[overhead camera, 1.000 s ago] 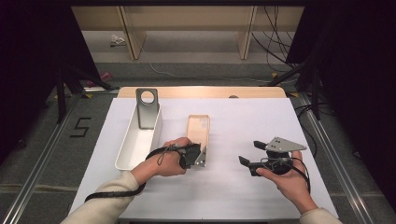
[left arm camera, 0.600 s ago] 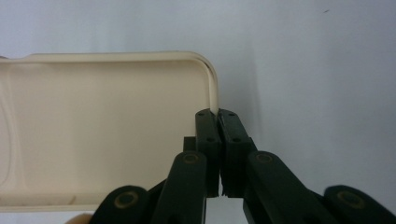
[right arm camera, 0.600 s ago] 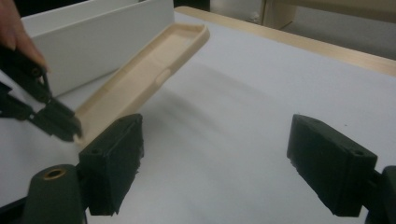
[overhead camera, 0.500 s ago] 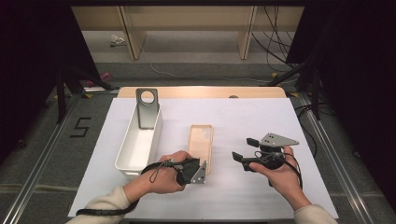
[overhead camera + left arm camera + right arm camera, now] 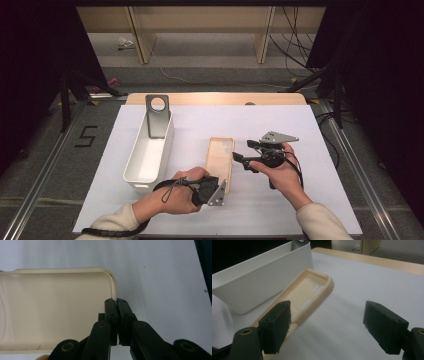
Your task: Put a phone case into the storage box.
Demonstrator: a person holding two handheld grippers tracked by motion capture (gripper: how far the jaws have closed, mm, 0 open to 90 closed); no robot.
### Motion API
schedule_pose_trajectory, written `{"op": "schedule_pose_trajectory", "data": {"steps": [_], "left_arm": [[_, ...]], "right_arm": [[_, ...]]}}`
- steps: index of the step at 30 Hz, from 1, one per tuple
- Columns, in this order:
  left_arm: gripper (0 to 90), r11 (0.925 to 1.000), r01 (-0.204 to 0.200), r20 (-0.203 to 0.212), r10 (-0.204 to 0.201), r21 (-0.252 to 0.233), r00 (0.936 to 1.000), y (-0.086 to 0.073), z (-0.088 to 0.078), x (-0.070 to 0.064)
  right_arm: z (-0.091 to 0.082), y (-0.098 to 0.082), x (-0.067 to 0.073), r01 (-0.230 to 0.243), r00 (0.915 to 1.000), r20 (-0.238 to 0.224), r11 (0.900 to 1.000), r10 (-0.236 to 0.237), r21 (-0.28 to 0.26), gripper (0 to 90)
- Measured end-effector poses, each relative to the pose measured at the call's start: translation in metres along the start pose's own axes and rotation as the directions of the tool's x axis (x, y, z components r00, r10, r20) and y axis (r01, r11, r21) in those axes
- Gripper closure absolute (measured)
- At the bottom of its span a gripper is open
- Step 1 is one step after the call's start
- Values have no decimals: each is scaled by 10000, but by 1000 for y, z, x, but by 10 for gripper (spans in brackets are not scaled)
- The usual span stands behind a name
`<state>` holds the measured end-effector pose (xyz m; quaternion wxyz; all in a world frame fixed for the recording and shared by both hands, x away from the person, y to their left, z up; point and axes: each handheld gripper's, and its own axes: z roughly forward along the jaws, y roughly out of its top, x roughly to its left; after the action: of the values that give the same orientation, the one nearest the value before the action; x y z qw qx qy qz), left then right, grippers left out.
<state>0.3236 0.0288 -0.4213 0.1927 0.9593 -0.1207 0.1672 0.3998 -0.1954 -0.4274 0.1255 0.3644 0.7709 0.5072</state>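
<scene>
From above, a white bin [image 5: 149, 156] stands left of the beige phone case [image 5: 220, 157], which lies lengthwise near to far mid-table, now dragged nearer. Left gripper [image 5: 117, 302] clamps its near right rim. Right gripper [image 5: 327, 326], just closing slightly, gapes empty beside its far end, moved leftward.

Cream, ribbed-cuff sleeves cover both of the person's forearms at the near edge of the table. Each hand carries a black two-jaw tool: the left gripper [image 5: 220, 189], at near left, bears a grey three-cornered plate and a thin black cord looped at the wrist; the right gripper [image 5: 242, 158], farther right, has the same grey plate on top and a black cable trailing behind. Up close, the jaws are matte black blocks on linked arms with brass-coloured pivot pins.
</scene>
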Motion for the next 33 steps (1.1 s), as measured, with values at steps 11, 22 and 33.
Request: {"op": "schedule_pose_trajectory", "data": {"steps": [11,22,33], "left_arm": [[877,9997,-231,103,232,-34,9997,4,1,-4],[877,9996,-233,227,236,-138,9995,4,4,-5],[877,9999,-122,109,123,-91,9999,1,9,-3]], "right_arm": [[20,4,4,-434,9984,-353,9984,447,375,444],[15,7,1,-1353,9833,-1218,9908,1353,85,681],[7,14,6,-1976,9651,-1797,9800,1906,-215,795]]}}
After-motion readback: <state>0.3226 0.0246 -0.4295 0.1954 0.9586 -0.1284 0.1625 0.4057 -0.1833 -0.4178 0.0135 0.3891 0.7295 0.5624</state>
